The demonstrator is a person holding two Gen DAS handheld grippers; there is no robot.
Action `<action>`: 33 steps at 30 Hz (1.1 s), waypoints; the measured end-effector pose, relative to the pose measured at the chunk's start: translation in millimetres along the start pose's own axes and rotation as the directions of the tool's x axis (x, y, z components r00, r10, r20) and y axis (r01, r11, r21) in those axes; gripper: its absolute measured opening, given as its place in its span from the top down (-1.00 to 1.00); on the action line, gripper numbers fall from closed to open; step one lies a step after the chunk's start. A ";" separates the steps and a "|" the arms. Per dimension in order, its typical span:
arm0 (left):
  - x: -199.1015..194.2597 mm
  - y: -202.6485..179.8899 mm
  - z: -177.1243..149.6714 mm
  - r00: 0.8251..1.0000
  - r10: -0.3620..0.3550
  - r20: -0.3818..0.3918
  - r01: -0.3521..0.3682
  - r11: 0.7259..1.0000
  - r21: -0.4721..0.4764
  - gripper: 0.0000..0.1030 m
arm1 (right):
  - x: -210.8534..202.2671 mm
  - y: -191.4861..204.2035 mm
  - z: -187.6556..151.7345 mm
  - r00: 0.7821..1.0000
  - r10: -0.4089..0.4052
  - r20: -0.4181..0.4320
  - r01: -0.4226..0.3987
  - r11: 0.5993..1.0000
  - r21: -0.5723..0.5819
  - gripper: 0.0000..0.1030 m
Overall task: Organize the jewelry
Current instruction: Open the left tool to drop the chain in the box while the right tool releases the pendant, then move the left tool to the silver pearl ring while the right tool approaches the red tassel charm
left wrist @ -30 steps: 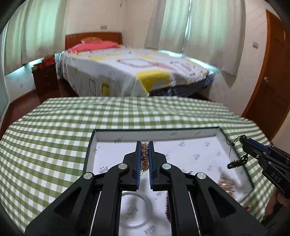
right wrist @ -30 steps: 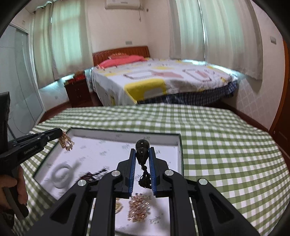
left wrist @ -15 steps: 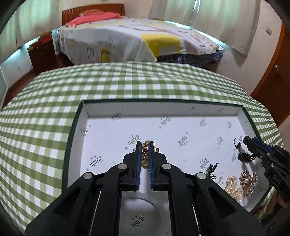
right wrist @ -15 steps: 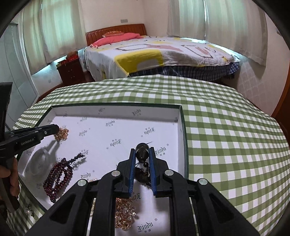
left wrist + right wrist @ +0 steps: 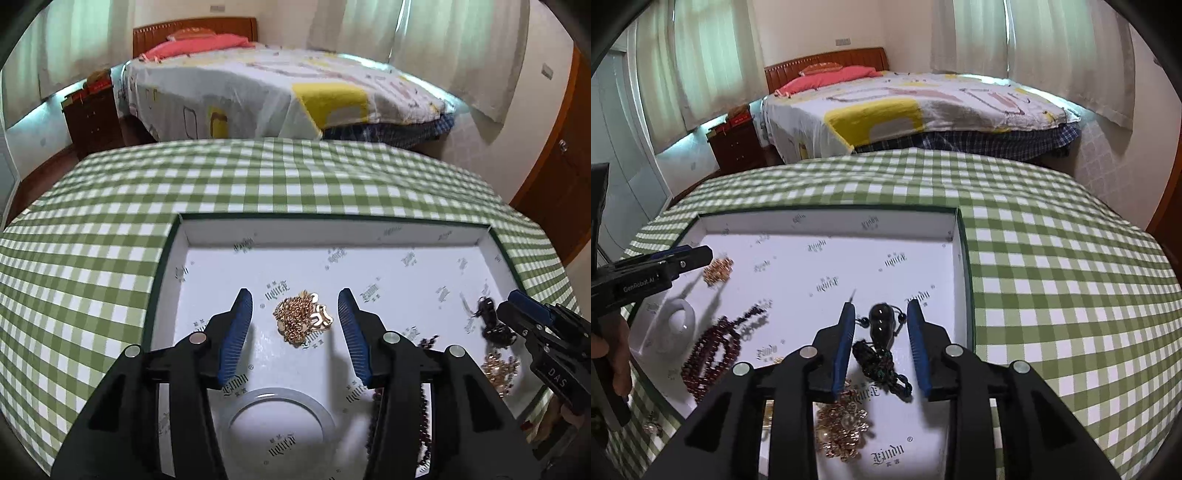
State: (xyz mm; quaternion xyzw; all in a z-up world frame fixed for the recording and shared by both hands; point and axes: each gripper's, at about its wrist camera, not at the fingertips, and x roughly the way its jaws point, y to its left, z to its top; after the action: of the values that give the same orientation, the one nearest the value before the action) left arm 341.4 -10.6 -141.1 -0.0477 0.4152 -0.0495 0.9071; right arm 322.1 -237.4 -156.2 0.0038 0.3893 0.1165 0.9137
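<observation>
A white tray (image 5: 207, 236) with a dark green rim lies on the green checked tablecloth. In the left wrist view my left gripper (image 5: 295, 301) hangs low over it, jaws opening, and a heap of gold chain (image 5: 301, 317) lies loose on the tray floor between the fingers, untouched. In the right wrist view my right gripper (image 5: 881, 312) is also opening. A black gourd pendant (image 5: 881, 323) on a dark braided cord (image 5: 882, 363) rests on the tray between its pads, free of them. My right gripper (image 5: 517, 304) shows at the right edge of the left wrist view.
A white bangle (image 5: 282, 415) lies just below the gold chain. Dark red bead strings (image 5: 714, 349) and a gold-and-pearl cluster (image 5: 842, 428) sit in the tray's near part. The tray wall (image 5: 962, 280) stands close to the right gripper's right. A bed lies beyond the table.
Both grippers sank to the tray floor and then spread their jaws. The gold chain and the black pendant, gripped before, now lie released on the tray.
</observation>
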 end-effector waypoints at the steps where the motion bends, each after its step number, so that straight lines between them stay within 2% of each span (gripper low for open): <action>1: -5.1 0.3 -0.6 1.000 -0.003 0.013 0.003 1.000 -0.003 0.02 | -5.4 1.2 1.2 1.000 0.001 0.014 -0.001 1.000 -0.001 0.41; 6: -47.4 -0.6 -10.3 0.993 -0.017 0.117 0.018 1.000 -0.006 -0.07 | -35.6 10.0 2.3 0.997 0.009 0.075 -0.009 1.000 -0.007 0.34; 9: -79.2 -3.2 -22.2 0.981 -0.028 0.193 0.028 1.000 0.006 -0.20 | -54.2 15.4 -3.2 0.994 0.013 0.110 -0.013 1.000 -0.002 0.27; 13: -106.6 -8.4 -40.1 0.969 -0.029 0.247 0.023 0.999 0.027 -0.22 | -76.6 23.2 -18.2 0.989 0.000 0.147 0.002 1.000 -0.013 0.26; 18: -125.7 -10.2 -65.2 0.966 -0.022 0.259 0.015 0.999 0.031 -0.23 | -96.7 29.6 -43.1 0.986 -0.005 0.166 0.008 1.000 -0.016 0.26; 33: -138.7 -6.1 -136.2 0.981 -0.009 0.193 0.009 1.000 -0.001 -0.22 | -119.7 42.6 -109.3 0.992 0.005 0.125 -0.003 1.000 -0.012 0.26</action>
State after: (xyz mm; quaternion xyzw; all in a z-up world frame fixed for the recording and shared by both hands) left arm 147.6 -4.8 -125.2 -0.0548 0.3251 -0.0485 0.9428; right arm 155.2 -231.0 -143.1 0.0064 0.3306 0.1203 0.9361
